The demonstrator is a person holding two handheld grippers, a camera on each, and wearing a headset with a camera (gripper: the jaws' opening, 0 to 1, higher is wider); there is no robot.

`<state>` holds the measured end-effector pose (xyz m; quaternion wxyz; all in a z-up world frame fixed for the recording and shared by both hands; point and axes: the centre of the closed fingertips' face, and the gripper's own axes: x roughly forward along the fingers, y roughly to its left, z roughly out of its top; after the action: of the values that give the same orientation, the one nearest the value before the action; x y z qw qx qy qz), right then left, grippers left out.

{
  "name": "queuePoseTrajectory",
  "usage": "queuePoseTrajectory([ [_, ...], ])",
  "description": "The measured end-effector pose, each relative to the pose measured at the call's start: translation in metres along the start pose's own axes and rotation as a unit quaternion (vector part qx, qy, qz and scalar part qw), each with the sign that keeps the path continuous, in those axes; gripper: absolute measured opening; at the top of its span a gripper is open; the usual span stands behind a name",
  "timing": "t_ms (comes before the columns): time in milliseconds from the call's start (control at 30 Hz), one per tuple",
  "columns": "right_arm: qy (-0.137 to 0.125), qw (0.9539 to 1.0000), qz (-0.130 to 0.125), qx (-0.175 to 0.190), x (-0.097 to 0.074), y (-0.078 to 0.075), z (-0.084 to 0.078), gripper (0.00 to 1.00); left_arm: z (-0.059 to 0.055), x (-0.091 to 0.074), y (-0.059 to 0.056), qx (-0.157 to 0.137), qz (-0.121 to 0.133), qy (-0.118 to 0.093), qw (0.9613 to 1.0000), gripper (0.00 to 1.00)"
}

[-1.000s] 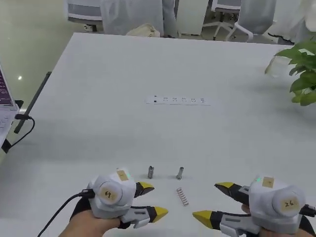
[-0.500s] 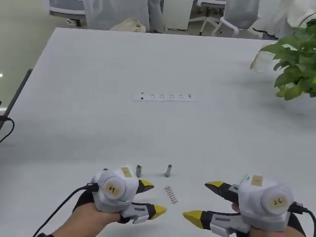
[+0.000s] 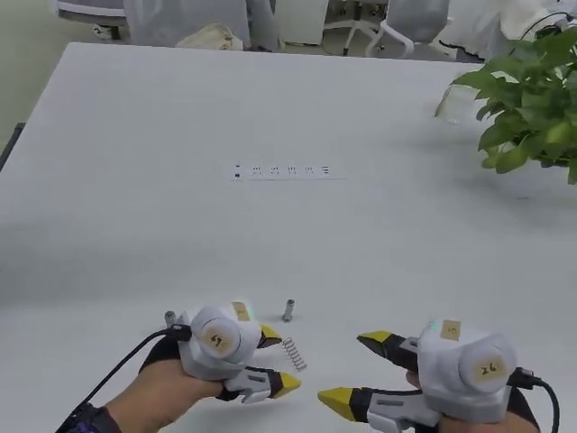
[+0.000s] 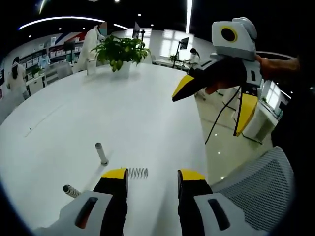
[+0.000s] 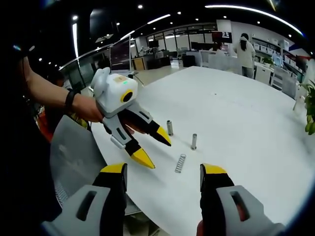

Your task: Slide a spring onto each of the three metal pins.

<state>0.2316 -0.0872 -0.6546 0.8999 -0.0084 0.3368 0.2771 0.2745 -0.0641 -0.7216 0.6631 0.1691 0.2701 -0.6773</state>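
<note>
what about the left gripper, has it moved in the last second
Yes. The left gripper has shifted right, toward the spring and upright pin, which hold place below the power strip.

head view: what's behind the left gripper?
A metal pin stands on the table just behind the left gripper, its lower end covered. The right gripper view shows it whole, upright, near a second pin.

Non-task stock on my bench:
1. table (image 3: 180,108): white, wide top.
2. socket strip (image 3: 281,170): white, flat on the tbl, mid, row of outlets.
3. plant (image 3: 532,99): green, far R corner.
4. clear vessel (image 3: 451,101): just beside no. 3, contents n/k.
5. office chairs (image 3: 397,23): beyond far edge.
6. beige bundle (image 3: 209,38): at far edge, type n/k.
7. mesh chair (image 4: 256,182): grey, my side of tbl, near its edge.
</note>
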Motion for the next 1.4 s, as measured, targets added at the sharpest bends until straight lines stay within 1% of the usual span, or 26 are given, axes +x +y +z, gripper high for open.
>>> queuePoseTrajectory([
  [167,0.002,1.0000,0.002,0.004,0.001,0.000,-0.003,0.58,-0.003,0.010,0.001,0.001,-0.006,0.007,1.0000,0.34],
  [300,0.005,1.0000,0.004,0.007,0.001,0.000,-0.007,0.58,-0.005,0.021,0.002,0.004,-0.004,0.014,0.9999,0.34],
  [467,0.004,0.9999,0.005,0.014,0.001,0.001,-0.009,0.57,-0.009,0.035,0.002,0.000,-0.012,0.022,0.9997,0.36],
  [567,0.005,0.9998,0.006,0.018,0.001,0.000,-0.012,0.57,-0.010,0.040,0.003,-0.002,-0.013,0.025,0.9996,0.36],
  [667,0.006,0.9997,0.006,0.021,0.000,0.000,-0.015,0.57,-0.010,0.045,0.008,-0.003,-0.011,0.026,0.9996,0.36],
  [767,0.008,0.9996,0.006,0.025,0.000,-0.002,-0.018,0.57,-0.005,0.048,0.011,-0.011,-0.010,0.022,0.9997,0.37],
  [900,0.009,0.9995,0.006,0.029,-0.001,-0.003,-0.020,0.57,-0.007,0.055,0.015,-0.017,-0.011,0.027,0.9994,0.37],
  [1100,0.006,0.9994,0.006,0.033,0.000,-0.004,-0.020,0.57,-0.017,0.059,0.018,-0.019,-0.015,0.045,0.9987,0.37],
  [1267,0.006,0.9994,0.008,0.034,0.001,-0.003,-0.022,0.57,-0.024,0.056,0.019,-0.016,-0.017,0.059,0.9980,0.37],
  [1400,0.005,0.9993,0.011,0.035,0.002,-0.002,-0.021,0.57,-0.028,0.051,0.019,-0.006,-0.019,0.070,0.9973,0.37],
])
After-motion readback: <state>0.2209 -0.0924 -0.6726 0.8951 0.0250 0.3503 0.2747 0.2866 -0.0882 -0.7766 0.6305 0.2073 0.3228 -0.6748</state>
